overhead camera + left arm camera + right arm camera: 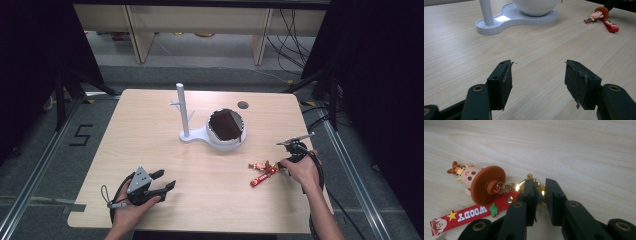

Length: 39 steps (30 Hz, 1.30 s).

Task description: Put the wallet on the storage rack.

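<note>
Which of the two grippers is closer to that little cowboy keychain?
The right. The right gripper has its jaws closed around the gold ring of the keychain. The left gripper rests far across the table, jaws open and empty.

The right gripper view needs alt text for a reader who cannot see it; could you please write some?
The right tongs are closed around the gold metal ring of a cowboy keychain lying on a light wooden table. The brown-hatted figure and its red strap, printed WOODY, lie to the left of the black jaws.
</note>
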Each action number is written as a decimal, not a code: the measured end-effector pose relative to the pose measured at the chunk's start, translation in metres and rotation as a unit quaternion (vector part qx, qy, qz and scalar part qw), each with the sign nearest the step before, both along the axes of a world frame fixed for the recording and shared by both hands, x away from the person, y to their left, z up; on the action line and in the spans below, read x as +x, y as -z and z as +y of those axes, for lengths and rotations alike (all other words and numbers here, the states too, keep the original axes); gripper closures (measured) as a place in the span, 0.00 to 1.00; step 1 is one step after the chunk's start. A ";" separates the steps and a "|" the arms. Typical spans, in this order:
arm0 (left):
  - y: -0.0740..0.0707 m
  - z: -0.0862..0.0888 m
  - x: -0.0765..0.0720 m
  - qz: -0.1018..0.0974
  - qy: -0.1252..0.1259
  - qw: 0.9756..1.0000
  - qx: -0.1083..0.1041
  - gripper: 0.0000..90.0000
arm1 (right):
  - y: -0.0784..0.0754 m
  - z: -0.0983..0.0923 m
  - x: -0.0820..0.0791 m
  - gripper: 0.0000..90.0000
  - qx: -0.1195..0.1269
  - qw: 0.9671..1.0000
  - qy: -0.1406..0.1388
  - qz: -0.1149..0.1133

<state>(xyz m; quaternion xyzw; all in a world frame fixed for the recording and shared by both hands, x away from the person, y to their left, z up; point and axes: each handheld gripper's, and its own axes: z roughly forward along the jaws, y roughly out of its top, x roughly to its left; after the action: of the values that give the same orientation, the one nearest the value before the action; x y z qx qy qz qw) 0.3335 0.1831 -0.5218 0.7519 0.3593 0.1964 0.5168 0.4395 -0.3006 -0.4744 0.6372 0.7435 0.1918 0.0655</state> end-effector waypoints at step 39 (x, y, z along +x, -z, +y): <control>0.000 0.000 0.000 0.001 0.000 1.000 0.001 0.42 | -0.011 0.013 -0.001 0.96 -0.025 0.999 -0.017 -0.010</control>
<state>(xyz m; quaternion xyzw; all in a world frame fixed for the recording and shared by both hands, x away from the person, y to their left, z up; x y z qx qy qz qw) 0.3334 0.1830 -0.5219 0.7527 0.3595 0.1955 0.5157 0.4389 -0.2874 -0.4630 0.6205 0.7584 0.1804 0.0853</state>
